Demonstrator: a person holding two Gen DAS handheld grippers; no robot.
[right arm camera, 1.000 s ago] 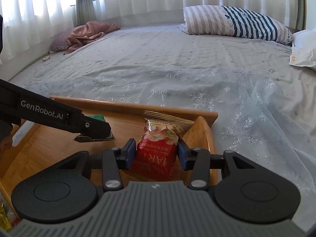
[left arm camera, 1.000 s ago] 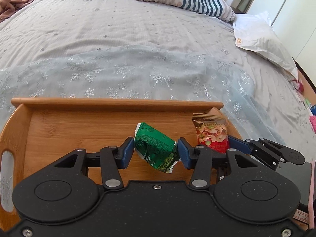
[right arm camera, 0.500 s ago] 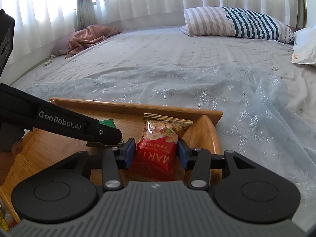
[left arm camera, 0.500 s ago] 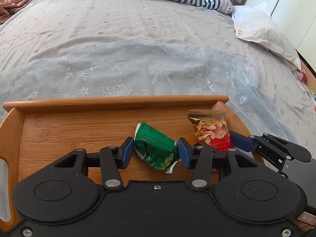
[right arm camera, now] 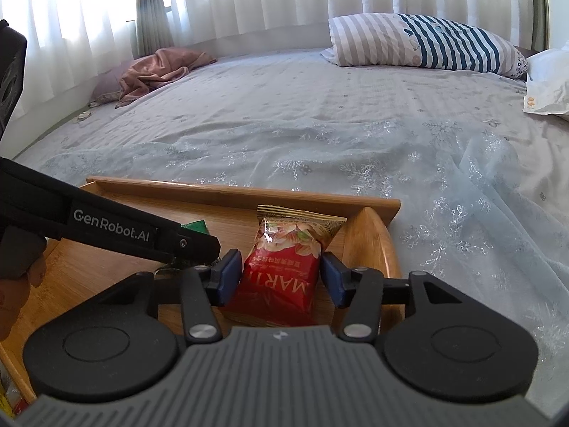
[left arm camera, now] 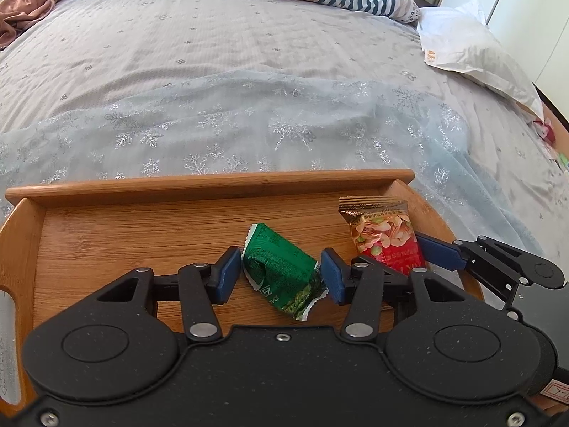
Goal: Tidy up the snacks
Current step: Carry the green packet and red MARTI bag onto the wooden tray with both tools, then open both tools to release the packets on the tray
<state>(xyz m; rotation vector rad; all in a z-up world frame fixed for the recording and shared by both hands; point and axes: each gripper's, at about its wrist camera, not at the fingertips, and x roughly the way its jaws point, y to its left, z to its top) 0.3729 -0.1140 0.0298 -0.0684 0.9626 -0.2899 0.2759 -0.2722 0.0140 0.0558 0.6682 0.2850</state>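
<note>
Bamboo tray rim sitting at 12 o'clock, bare floor lying at 9. Both claws opening: left gripper loosening round green pkt, right gripper letting go of red pkt.

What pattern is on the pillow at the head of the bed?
Stripes: grey-and-white, then dark teal-and-white pillow; clearest in the right wrist view.

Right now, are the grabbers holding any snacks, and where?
Neither grips now. Left gripper is opening around the green packet's middle; right gripper is opening around the red packet's sides. Both packets lie on the tray.
</note>
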